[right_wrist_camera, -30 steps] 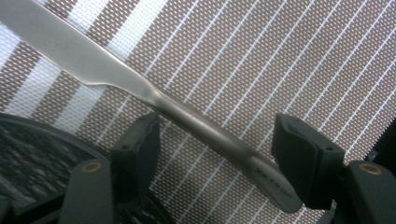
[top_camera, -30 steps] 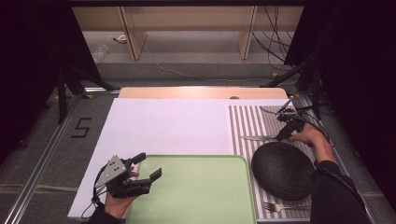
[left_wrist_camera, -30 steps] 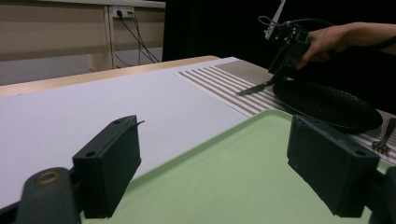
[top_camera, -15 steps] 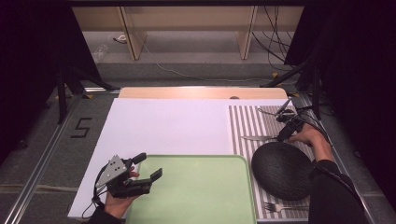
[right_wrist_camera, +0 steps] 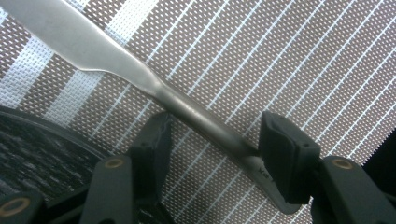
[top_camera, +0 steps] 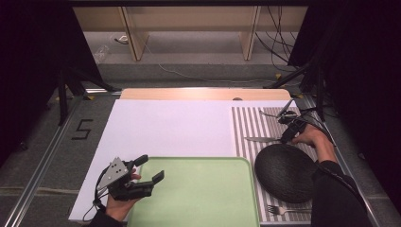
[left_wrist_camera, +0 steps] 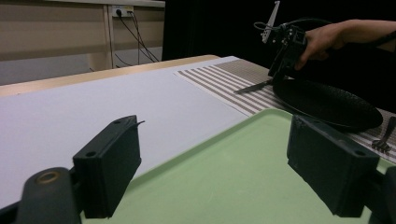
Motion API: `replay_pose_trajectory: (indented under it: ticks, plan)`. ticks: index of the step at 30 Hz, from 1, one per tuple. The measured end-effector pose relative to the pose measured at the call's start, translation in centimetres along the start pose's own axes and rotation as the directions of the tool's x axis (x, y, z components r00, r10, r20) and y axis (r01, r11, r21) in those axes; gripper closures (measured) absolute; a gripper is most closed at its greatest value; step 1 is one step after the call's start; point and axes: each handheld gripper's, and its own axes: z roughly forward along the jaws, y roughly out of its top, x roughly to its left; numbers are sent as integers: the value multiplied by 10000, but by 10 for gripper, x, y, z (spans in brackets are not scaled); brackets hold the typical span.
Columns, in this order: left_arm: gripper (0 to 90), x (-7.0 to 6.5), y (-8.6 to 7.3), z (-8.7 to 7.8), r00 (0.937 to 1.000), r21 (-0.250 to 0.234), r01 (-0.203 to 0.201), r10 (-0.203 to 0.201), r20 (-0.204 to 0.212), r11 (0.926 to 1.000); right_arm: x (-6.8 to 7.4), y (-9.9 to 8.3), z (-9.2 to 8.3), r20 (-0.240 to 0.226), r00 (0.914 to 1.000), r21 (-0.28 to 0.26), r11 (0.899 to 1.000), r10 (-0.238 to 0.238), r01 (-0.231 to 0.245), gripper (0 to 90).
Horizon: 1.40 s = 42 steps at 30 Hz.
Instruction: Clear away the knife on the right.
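A silver knife [right_wrist_camera: 107, 56] lies flat on the striped placemat [top_camera: 246, 123], just beyond the black plate [top_camera: 286, 172]. My right gripper [right_wrist_camera: 217, 133] points down over it, and its jaws have just been closing with the knife handle between them. The right pad [right_wrist_camera: 285, 149] touches the handle, while a gap remains at the left pad, so it is still open. From the high view the right gripper [top_camera: 286, 135] sits at the knife's [top_camera: 260, 139] handle end. My left gripper [top_camera: 151, 168] hovers open and empty over the near left corner of the green tray [top_camera: 198, 198].
A fork [top_camera: 279, 209] lies on the placemat near the table's front edge, beside the plate. A white sheet [top_camera: 165, 127] covers the table's left and middle. Cables trail off the far right edge behind the right hand [top_camera: 314, 137].
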Motion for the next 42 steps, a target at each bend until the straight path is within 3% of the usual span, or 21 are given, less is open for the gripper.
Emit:
replay_pose_trajectory:
  ticks: [9,18,35,42]
  plan:
    - [172,0,0,0,10000,3,-7,7,-10,10000,2,1,-1,-172,9995,7,9997,-259,259,543]
    - [172,1,0,0,10000,-18,44,-44,-36,10000,6,5,-1,-248,9952,254,9952,-943,949,648]
    - [173,1,0,0,10000,-8,50,-50,-16,10000,9,7,-1,-600,9881,367,9889,-1415,1438,767]
    - [174,1,0,0,10000,3,38,-38,-46,10000,14,9,-2,-379,9780,418,9775,-2051,2067,800]
